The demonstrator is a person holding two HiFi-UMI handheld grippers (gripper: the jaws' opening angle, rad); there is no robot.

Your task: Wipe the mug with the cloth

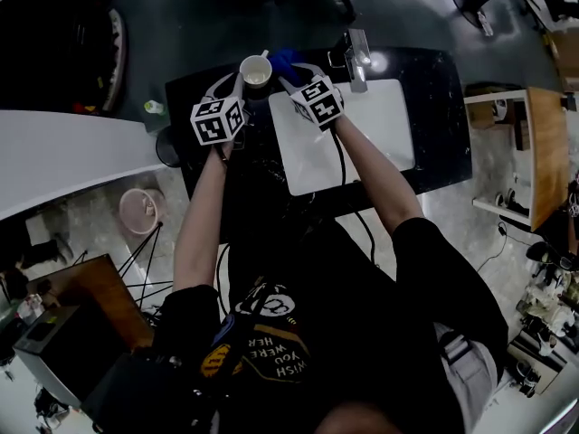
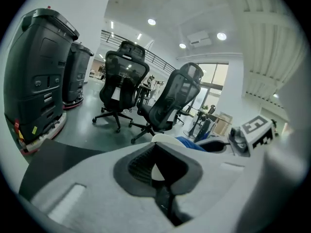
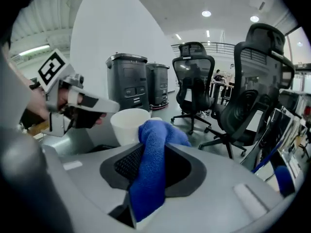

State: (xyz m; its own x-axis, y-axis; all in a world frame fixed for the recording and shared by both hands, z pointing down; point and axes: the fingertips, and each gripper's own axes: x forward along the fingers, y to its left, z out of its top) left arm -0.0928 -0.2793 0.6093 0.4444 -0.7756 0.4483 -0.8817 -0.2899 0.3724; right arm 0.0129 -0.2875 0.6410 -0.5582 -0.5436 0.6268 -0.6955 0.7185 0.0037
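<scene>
A white mug (image 1: 256, 70) stands out over the far edge of the black table (image 1: 434, 107). My left gripper (image 1: 237, 87) reaches it from the left and is shut on the mug. In the left gripper view a white sliver of mug (image 2: 156, 171) sits between the jaws of the left gripper (image 2: 158, 166). My right gripper (image 1: 291, 78) is shut on a blue cloth (image 1: 285, 61) right of the mug. In the right gripper view the cloth (image 3: 150, 174) hangs out of the right gripper (image 3: 150, 147), its bunched top just beside the mug (image 3: 129, 125).
A white mat (image 1: 362, 129) covers the table's right half, with a metal fixture (image 1: 355, 57) at its far edge. A white counter (image 1: 54, 161) and a pink bucket (image 1: 140, 211) are to the left. Office chairs (image 3: 194, 81) and dark machines (image 2: 39, 76) stand beyond.
</scene>
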